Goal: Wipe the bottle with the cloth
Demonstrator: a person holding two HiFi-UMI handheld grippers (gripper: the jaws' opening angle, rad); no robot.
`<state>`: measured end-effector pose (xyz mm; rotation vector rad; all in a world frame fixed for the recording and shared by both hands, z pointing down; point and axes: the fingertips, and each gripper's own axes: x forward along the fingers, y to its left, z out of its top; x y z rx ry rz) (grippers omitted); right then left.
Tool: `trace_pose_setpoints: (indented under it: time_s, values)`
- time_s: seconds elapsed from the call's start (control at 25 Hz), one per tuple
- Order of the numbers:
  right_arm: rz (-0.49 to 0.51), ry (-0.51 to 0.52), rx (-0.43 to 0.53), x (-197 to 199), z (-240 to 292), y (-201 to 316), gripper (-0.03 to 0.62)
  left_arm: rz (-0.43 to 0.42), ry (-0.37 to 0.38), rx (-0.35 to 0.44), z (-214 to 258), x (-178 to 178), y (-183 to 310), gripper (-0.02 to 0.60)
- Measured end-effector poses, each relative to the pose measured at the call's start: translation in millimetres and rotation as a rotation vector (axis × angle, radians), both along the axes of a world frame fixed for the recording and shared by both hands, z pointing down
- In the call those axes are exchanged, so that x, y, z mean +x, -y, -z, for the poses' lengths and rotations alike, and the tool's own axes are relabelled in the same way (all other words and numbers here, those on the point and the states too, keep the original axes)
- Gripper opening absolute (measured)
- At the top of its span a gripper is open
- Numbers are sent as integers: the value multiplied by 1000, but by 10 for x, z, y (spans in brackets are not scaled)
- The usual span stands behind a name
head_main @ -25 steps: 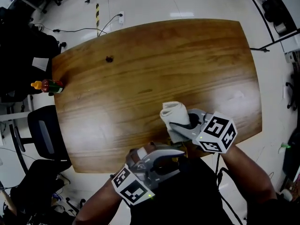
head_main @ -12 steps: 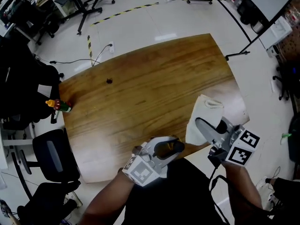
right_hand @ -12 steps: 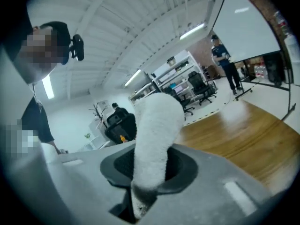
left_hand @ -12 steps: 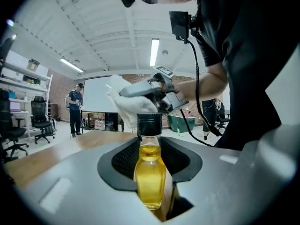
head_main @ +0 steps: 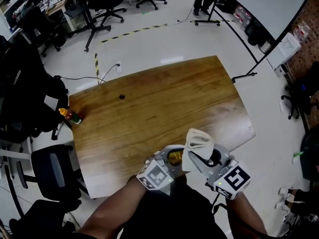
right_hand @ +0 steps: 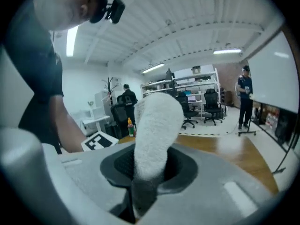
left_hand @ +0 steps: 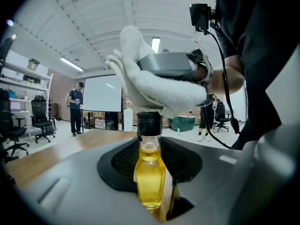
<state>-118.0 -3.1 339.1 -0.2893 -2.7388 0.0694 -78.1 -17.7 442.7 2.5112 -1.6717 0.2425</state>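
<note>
Wipe step in hand: left claw [left_hand: 151, 170] pinches bottle [left_hand: 150, 186], right claw [right_hand: 149, 168] pinches cloth [right_hand: 154, 130], touching cap [left_hand: 149, 123] at 12 o'clock. Next, likely: drag cloth down toward 6.

Bottle and cloth meet over the near edge of the tabletop

The bottle [left_hand: 150, 172] stands up between the jaws of the left gripper [head_main: 175, 153], over the near edge of the tabletop [head_main: 159, 103]. The cloth [head_main: 198, 143] sits in the right gripper [head_main: 197, 158], just to the right, and rests on top of the bottle. A small bottle [head_main: 71, 116] stands at the left edge, near the far corner. A small spot [head_main: 122, 96] lies right of it. A chair [head_main: 50, 171] stands on the floor by the near left corner.
</note>
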Motion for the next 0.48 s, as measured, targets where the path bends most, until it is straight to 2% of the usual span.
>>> trace_pose_setpoints:
  time_s: [0.12,0.24,0.32,0.48]
  values:
    - [17,-61,148,-39,-252,-52,72,-7,6,6,-15,-20,-8,158]
    - [-13,-68,199,2,-287,24,72,-12,16,10,-16,-2,5,158]
    - [-54,-96,211,94,-328,136,71,-14,20,10,-28,4,5,158]
    - [-193,-110,137,312,-303,389,72,-19,20,4,-78,-46,-31,158]
